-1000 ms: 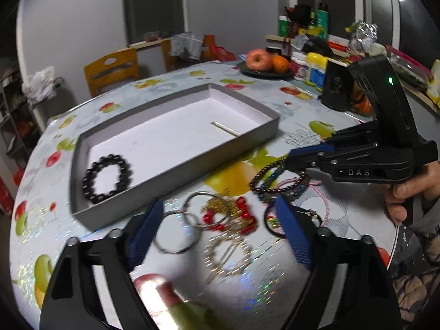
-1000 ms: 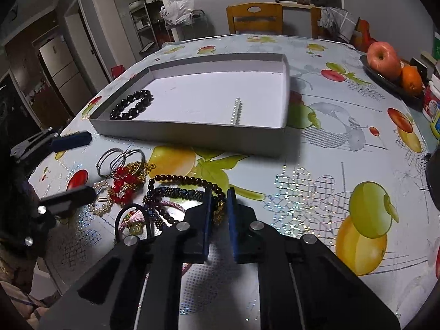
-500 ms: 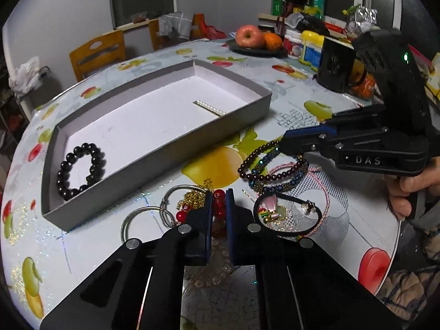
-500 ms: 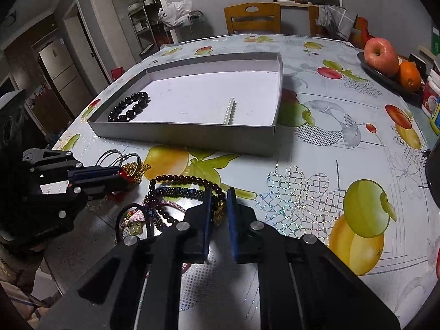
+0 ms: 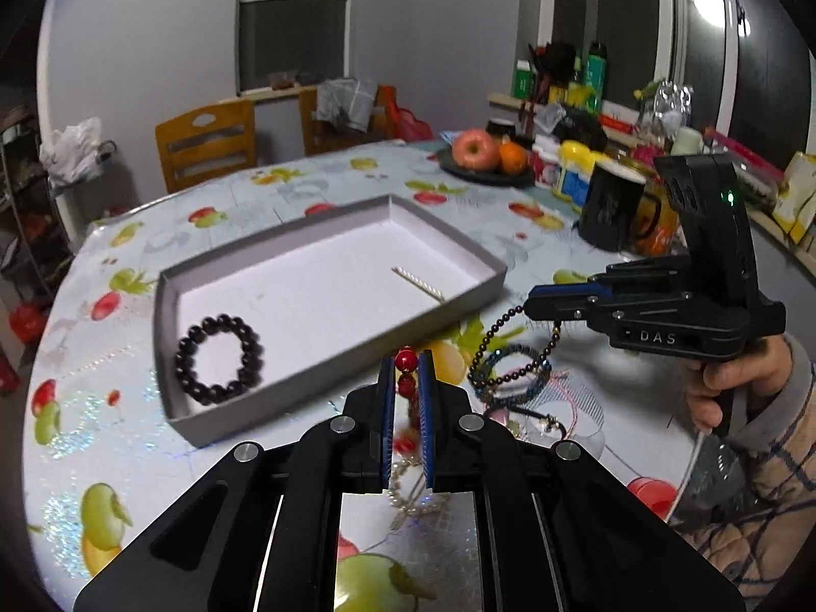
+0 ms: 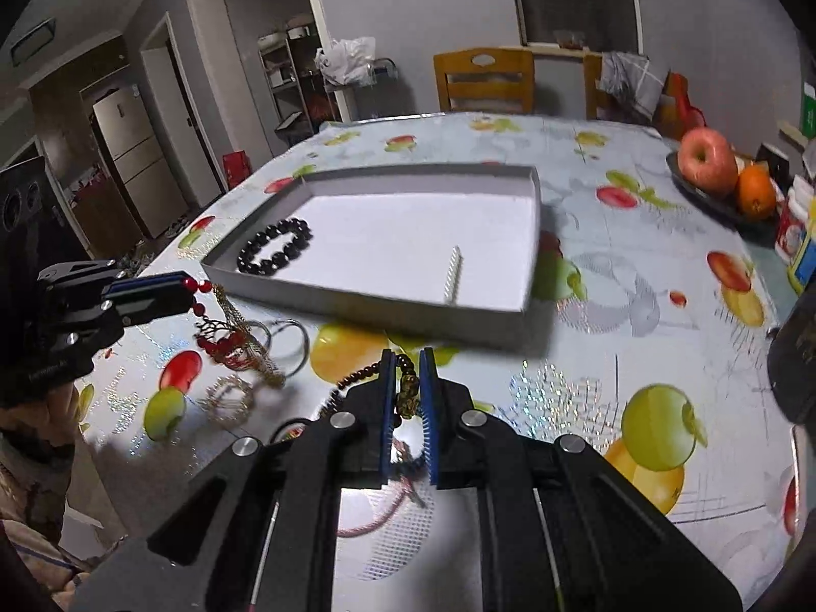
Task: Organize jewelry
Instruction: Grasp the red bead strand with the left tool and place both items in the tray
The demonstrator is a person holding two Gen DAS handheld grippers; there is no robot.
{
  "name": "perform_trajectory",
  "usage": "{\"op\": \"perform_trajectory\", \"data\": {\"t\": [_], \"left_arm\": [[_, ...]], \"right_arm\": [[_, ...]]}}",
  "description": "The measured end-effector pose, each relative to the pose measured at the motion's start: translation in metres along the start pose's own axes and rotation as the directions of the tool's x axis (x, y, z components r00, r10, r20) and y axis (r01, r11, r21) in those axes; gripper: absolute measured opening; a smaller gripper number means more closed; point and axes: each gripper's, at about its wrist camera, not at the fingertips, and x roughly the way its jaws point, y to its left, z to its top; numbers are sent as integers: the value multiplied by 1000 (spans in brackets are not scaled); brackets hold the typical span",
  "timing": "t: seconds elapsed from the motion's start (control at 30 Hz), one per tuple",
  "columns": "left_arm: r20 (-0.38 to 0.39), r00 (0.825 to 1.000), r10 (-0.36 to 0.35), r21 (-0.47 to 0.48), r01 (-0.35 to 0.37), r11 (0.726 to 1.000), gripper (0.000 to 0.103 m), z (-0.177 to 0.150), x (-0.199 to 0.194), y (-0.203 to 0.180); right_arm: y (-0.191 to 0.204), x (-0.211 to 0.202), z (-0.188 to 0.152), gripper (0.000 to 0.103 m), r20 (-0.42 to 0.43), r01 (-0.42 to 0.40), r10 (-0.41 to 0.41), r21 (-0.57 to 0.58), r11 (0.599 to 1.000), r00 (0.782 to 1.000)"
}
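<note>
Left wrist view: my left gripper (image 5: 406, 364) is clamped on a red bead strand (image 5: 406, 360); two red beads show between the blue pads, the rest hangs below the fingers. At 11 o'clock sits the grey tray (image 5: 461, 303), with a black bead bracelet (image 5: 219, 359) in its near left corner and a short pearl strand (image 5: 418, 283) toward its right wall. At 2 o'clock my right gripper (image 5: 533, 301) pinches a dark bead bracelet (image 5: 497, 326), lifted at the tips, its lower loops resting on a heap of bracelets (image 5: 515, 382) on the fruit-print tablecloth (image 5: 102, 438). Fruit plate (image 5: 482, 173) at 1 o'clock, far side.

Right wrist view: my right gripper (image 6: 406, 372) is closed on the dark bead bracelet (image 6: 405, 390), a gold charm between the pads, brown beads trailing toward 9 o'clock. The grey tray (image 6: 387, 308) lies at 12 o'clock, black bead bracelet (image 6: 275, 252) at its left end, pearl strand (image 6: 453, 275) near its front right. At 9 o'clock my left gripper (image 6: 188, 290) holds the red bead strand (image 6: 219, 336), which dangles with gold chain over silver hoops (image 6: 283, 339) on the tablecloth (image 6: 637, 316).
</note>
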Motion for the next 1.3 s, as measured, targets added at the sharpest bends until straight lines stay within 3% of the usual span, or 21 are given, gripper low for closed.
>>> {"op": "perform_trajectory", "data": {"t": [0.43, 1.07, 1.3], "left_arm": [[50, 998, 38, -13, -38, 999, 10, 8, -24, 15], [70, 990, 119, -70, -114, 991, 10, 28, -25, 58], [89, 989, 118, -71, -112, 991, 10, 44, -21, 63]], "right_arm": [[17, -15, 19, 8, 43, 17, -15, -59, 998, 999], [34, -17, 65, 8, 114, 16, -1, -128, 992, 993], [33, -11, 83, 8, 134, 14, 4, -128, 992, 991]]}}
